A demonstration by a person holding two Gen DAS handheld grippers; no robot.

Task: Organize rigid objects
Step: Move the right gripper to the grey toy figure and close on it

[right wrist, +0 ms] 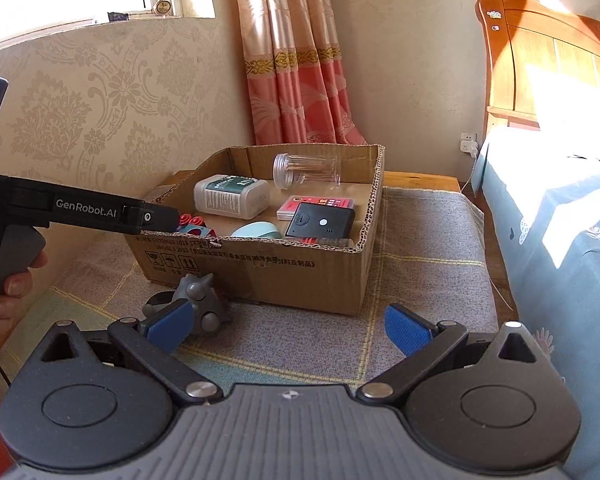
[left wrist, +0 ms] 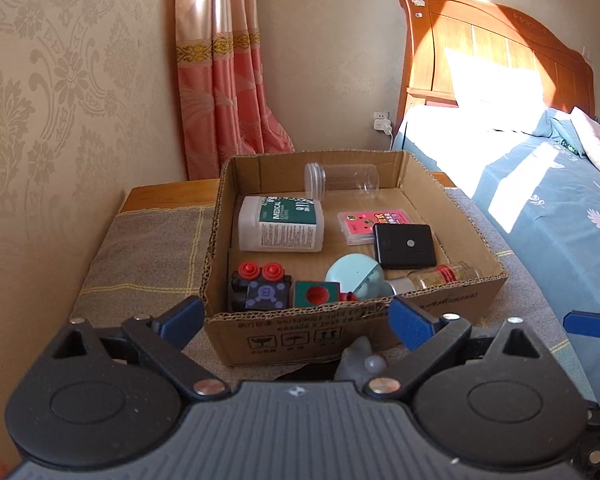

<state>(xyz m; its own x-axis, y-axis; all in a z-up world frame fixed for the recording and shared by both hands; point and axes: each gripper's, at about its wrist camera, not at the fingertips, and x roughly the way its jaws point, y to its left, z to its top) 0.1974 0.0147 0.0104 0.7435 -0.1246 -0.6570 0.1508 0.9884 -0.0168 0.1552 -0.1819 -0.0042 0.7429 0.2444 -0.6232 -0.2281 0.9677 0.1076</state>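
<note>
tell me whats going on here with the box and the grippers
A person holds a gripper in each hand and is sorting small rigid items into a cardboard box on a cloth-covered table. The box already holds a white bottle, a clear jar, a black case and some toys. The left gripper is open and empty near the box's front wall. The right gripper is open too, close to a grey spiky toy lying outside the box.

Cardboard box (right wrist: 260, 268) of oddments, grey toy (right wrist: 200, 296) just beside it.
</note>
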